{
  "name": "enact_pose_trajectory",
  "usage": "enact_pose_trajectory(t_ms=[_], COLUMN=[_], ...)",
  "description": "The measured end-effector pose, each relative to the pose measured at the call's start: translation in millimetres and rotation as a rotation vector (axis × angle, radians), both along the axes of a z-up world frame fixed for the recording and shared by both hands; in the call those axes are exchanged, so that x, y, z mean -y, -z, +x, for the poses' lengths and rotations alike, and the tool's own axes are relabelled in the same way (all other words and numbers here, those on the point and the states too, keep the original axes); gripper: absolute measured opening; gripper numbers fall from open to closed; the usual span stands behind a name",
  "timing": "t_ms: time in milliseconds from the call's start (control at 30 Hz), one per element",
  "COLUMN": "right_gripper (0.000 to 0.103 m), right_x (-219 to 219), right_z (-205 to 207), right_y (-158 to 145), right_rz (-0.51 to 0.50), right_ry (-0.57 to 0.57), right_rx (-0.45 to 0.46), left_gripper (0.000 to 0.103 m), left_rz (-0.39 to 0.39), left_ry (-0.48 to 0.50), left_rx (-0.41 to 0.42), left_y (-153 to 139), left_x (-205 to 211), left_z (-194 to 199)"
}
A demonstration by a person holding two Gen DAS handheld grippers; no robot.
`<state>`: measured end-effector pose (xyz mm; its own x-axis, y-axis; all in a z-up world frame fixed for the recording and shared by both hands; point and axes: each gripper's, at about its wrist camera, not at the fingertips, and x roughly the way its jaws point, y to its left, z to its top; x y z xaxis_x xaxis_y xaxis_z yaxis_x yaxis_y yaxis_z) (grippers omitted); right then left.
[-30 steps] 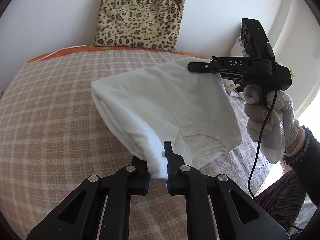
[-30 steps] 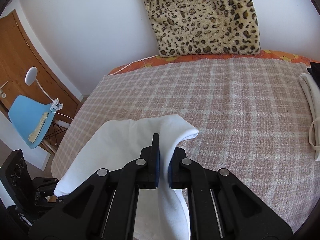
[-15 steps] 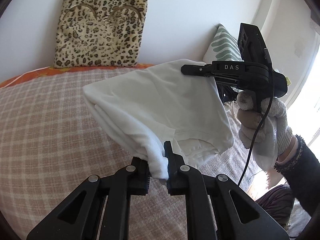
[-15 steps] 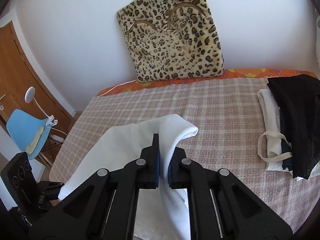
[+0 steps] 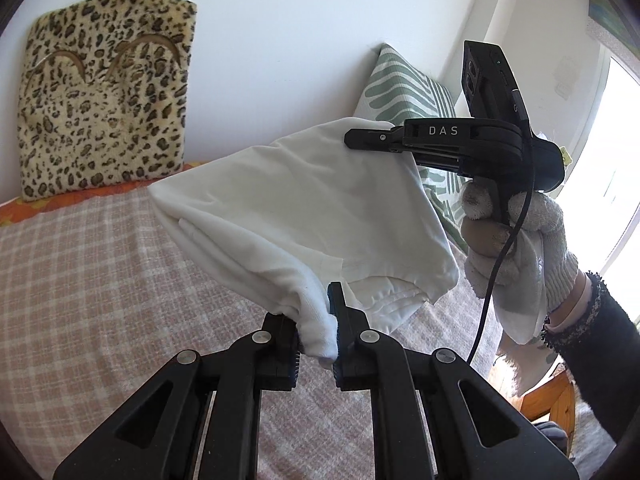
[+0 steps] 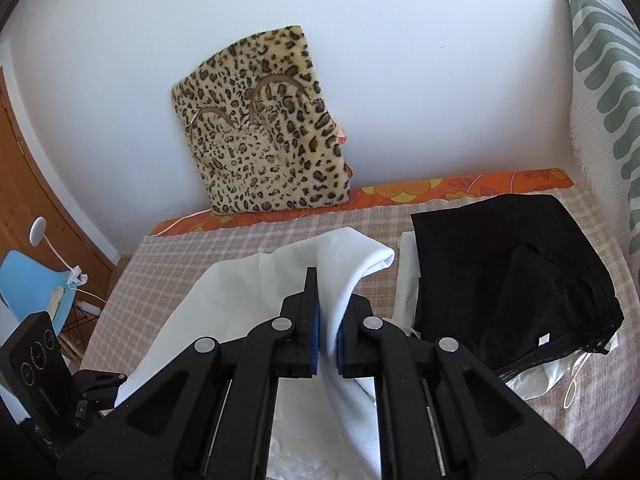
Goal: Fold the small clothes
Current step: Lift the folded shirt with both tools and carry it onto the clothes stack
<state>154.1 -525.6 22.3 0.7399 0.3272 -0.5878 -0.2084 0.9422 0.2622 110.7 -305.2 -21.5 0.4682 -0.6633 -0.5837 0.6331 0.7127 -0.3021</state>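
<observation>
- Carrying folded white garment [image 5: 304,208] in air above checked bedspread [image 5: 80,280], toward black clothes pile [image 6: 508,272].
- Left gripper [image 5: 316,332] clamped on bunched corner; right gripper [image 6: 328,332] pinched on other edge.
- Next, probably: lower onto pile, release together.
- Pile seen in right view only; gloved hand [image 5: 516,240] in left view only.

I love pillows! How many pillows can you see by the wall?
2: the leopard-print pillow leans on the back wall, and the green-striped pillow stands in the right corner. Others may be out of view.
</observation>
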Motion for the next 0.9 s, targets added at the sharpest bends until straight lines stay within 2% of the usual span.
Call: enact_pose_trajectory(t_ms=[500,900], right_gripper=[0.007,0.007], right_x=[110,162], right_z=[48,100], right_y=[-22,2], right_rz=[-0.066,-0.156], right_ry=[0.134,0.182], right_rx=[0.044,0.03], left_gripper=[0.01,0.01], left_rz=[-0.009,-0.011], left_ry=[0.08,0.117], left_rx=[0.04,-0.006], left_y=[-2,26], left_x=[115,173], left_z=[45,90])
